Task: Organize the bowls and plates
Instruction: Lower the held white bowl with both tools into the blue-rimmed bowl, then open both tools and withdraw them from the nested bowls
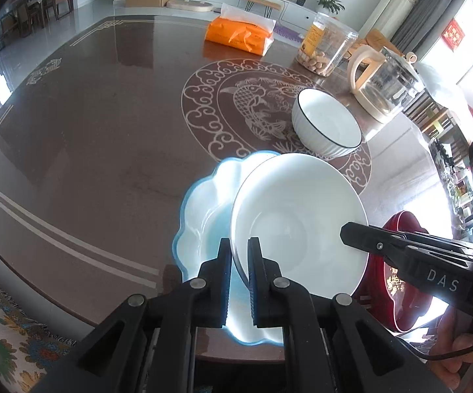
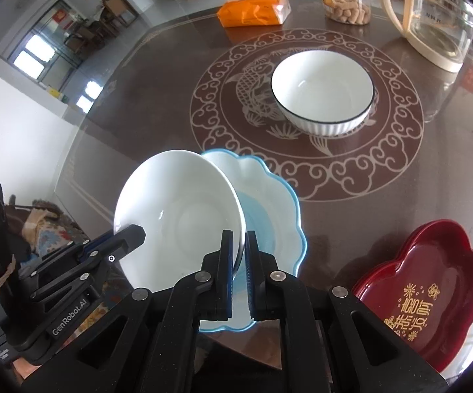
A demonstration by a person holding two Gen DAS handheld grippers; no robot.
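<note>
A plain white plate (image 1: 295,216) (image 2: 177,216) hangs tilted just above a scalloped plate with a blue rim (image 1: 200,216) (image 2: 269,203), which lies on the brown table near its front edge. My left gripper (image 1: 240,245) (image 2: 135,231) is shut on the white plate's left rim. On the opposite rim my right gripper (image 2: 239,245) (image 1: 347,229) is shut as well. A white ribbed bowl with a dark rim (image 1: 326,124) (image 2: 323,91) stands beyond them on the table's fish medallion.
A dark red lacquer tray (image 1: 400,294) (image 2: 432,278) sits at the right by the table edge. At the back stand an orange tissue pack (image 1: 239,36) (image 2: 252,9), a snack jar (image 1: 326,46) and a glass kettle (image 1: 383,82) (image 2: 432,23).
</note>
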